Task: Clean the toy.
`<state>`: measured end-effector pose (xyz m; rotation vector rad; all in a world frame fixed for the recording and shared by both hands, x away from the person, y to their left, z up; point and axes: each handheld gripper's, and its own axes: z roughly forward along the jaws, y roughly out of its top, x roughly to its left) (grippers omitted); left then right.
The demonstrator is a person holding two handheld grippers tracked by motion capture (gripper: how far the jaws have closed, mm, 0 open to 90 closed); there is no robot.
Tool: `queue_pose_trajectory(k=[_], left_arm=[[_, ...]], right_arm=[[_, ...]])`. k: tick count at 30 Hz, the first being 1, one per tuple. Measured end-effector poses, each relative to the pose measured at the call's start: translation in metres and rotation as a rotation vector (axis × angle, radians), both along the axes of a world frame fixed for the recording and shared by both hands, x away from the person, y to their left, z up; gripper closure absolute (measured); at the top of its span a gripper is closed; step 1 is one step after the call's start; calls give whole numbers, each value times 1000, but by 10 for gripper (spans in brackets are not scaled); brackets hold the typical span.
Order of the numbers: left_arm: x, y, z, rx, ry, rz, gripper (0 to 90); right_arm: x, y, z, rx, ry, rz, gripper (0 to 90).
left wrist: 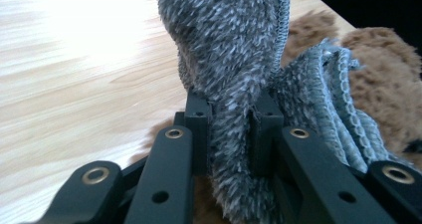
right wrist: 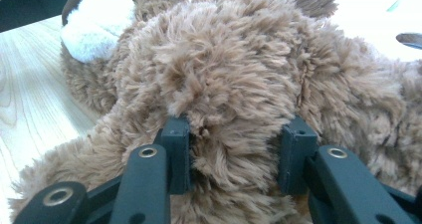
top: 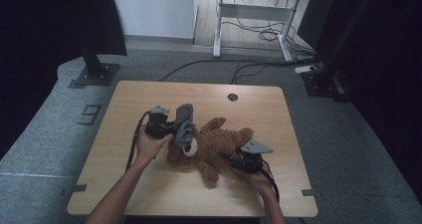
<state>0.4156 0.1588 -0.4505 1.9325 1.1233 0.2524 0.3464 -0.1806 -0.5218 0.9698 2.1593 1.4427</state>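
right tool [right wrist: 234,154] clamps teddy bear [right wrist: 239,79] | left tool [left wrist: 230,129] pinches grey sock [left wrist: 229,50]

Premises present as a lab or test room set up for recording. A plain wooden worktop [top: 149,189] stands on grey carpet [top: 45,134], flanked by black metal stands on base plates [top: 93,74]. Dark curtains [top: 388,59] screen both sides. Behind, a height-adjustable desk frame [top: 254,15] stands over loose cables [top: 268,35] trailing across the floor.
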Motion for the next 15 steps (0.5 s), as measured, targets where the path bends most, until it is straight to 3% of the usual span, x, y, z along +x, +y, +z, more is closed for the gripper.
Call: queue_pose_trajectory(k=[5,10,15], left_arm=[[-1,19,-5,8,2,41,752],[-3,31,-12,49,2,72,752],[-3,41,-24,67,30,91,753]], right_arm=[[0,0,0,1,1,-2,578],[0,0,0,4,3,-2,578],[0,0,0,4,3,-2,578]])
